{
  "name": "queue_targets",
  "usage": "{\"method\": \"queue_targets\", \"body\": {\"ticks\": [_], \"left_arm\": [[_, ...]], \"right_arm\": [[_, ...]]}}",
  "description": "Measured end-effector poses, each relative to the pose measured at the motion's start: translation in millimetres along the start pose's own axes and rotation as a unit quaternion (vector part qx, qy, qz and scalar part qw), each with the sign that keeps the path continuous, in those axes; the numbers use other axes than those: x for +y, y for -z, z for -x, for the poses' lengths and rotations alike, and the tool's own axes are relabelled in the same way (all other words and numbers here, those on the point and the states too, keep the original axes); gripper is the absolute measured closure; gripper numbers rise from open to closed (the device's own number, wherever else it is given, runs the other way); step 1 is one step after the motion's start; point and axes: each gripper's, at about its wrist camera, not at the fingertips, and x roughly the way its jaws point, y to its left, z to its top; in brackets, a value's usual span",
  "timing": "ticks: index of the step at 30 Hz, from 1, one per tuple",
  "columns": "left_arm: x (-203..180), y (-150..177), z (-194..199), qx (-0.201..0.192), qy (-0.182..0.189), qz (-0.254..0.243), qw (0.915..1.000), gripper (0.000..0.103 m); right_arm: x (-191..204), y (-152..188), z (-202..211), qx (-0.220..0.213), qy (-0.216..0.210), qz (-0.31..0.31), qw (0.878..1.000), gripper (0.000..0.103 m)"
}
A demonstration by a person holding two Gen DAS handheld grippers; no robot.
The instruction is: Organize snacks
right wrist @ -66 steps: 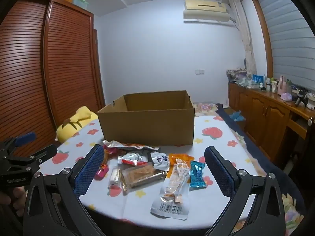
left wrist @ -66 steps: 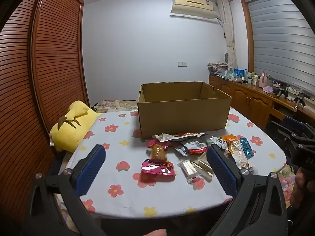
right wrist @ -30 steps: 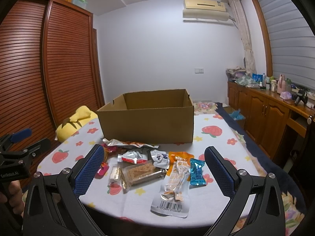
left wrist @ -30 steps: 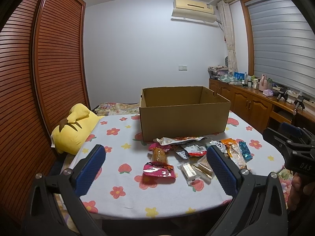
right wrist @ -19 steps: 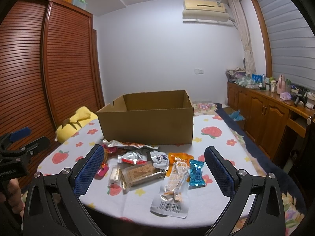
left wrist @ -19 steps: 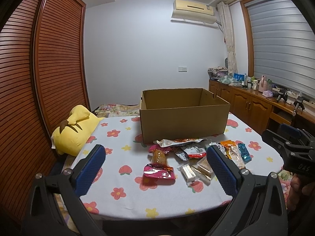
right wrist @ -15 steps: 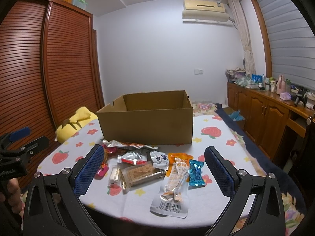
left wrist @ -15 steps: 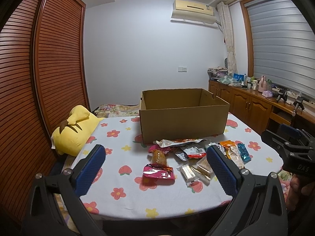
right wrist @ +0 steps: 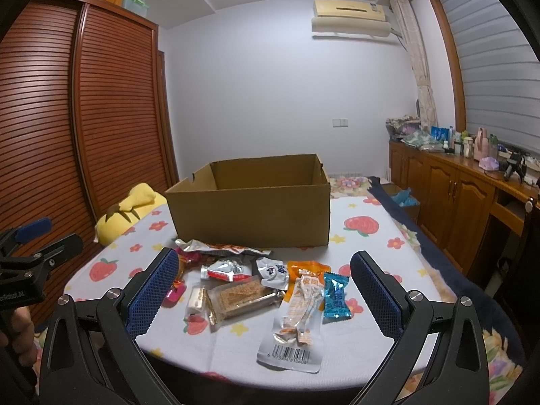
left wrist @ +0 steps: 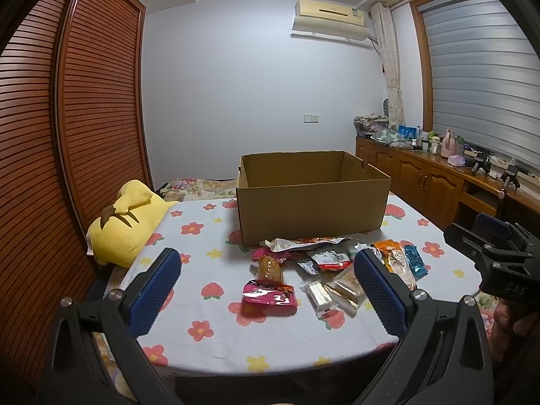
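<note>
Snacks: loose cluster of wrapped packets on the tablecloth, just in front of the cardboard box.
Blue candy wrapper: crinkled foil, twisted ends, rightmost in the cluster.
Long clear pouch: orange and white print, barcode panel at near end, digits too small to read; lies just left of the blue wrapper.
Orange packet: partly under the long pouch.
Biscuit bar: clear film, brown textured slab inside, lying flat.
Small clear packet: pale block inside, beside the biscuit bar.
Red and white pouch: silver edges, print unreadable.
White pouch with dark blue characters: crumpled.
Silver foil bag: flattened, touching the box front.
Magenta foil packet: glossy, nearest on the left side.
Brown roll in clear wrap: pink packet behind.
Box: plain brown corrugated card, open top, flaps off or folded, inside mostly hidden.
Tablecloth: white fabric, strawberry and flower print.
Yellow plush cushion: soft, brown markings, at the table's left edge.
Left gripper: blue dimpled pads spread wide, grasping nothing, short of the cluster.
Right gripper: pads likewise spread apart, holding nothing.
</note>
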Motion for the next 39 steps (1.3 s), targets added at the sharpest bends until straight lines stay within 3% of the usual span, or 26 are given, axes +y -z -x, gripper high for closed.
{"method": "queue_targets", "body": {"ticks": [18, 28, 39], "left_arm": [[-4, 2, 2, 0.001, 0.002, -0.002, 1.0, 0.0], [2, 14, -16, 0.027, 0.008, 0.007, 0.9996, 0.0], [8, 26, -52, 0.062, 0.032, 0.002, 0.9976, 0.0]], "right_arm": [[0, -2, 1, 0.0, 0.0, -0.001, 1.0, 0.0], [-5, 1, -3, 0.009, 0.003, 0.006, 1.0, 0.0], [-39, 9, -41, 0.074, 0.008, 0.022, 0.997, 0.014]]}}
